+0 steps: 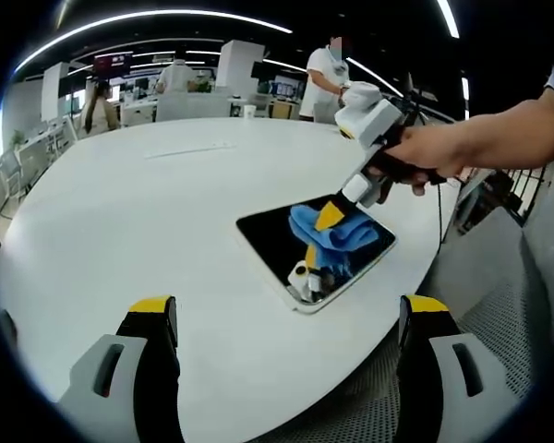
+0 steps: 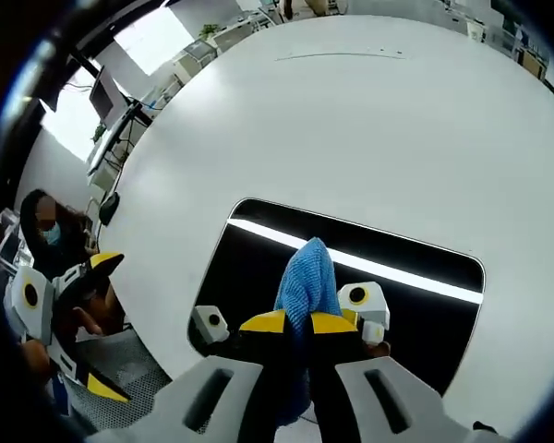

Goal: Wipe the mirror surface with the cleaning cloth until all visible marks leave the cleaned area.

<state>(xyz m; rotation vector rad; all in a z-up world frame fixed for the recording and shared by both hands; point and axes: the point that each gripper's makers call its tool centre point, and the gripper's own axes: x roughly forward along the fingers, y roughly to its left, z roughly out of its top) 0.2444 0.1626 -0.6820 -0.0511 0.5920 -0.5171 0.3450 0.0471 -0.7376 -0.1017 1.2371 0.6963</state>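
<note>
A rectangular mirror (image 1: pixel 277 236) (image 2: pixel 415 263) lies flat near the edge of a white oval table (image 1: pixel 148 212) (image 2: pixel 351 120). My right gripper (image 2: pixel 298 322) is shut on a blue cleaning cloth (image 2: pixel 307 275), pressing it onto the glass. In the left gripper view that same gripper (image 1: pixel 331 214) comes in from the right, held by a hand, with the blue cloth (image 1: pixel 337 233) bunched on the mirror under it. My left gripper (image 1: pixel 286 309) hangs open over the table's near edge, short of the mirror, with nothing between its jaws. It appears in the right gripper view at the far left (image 2: pixel 74 318).
A grey perforated floor (image 1: pixel 480 323) lies beyond the table edge. A person in white (image 1: pixel 325 83) stands behind the far side of the table, with desks and monitors (image 1: pixel 129 106) in the background. Another seated person (image 2: pixel 46 231) is by the left edge.
</note>
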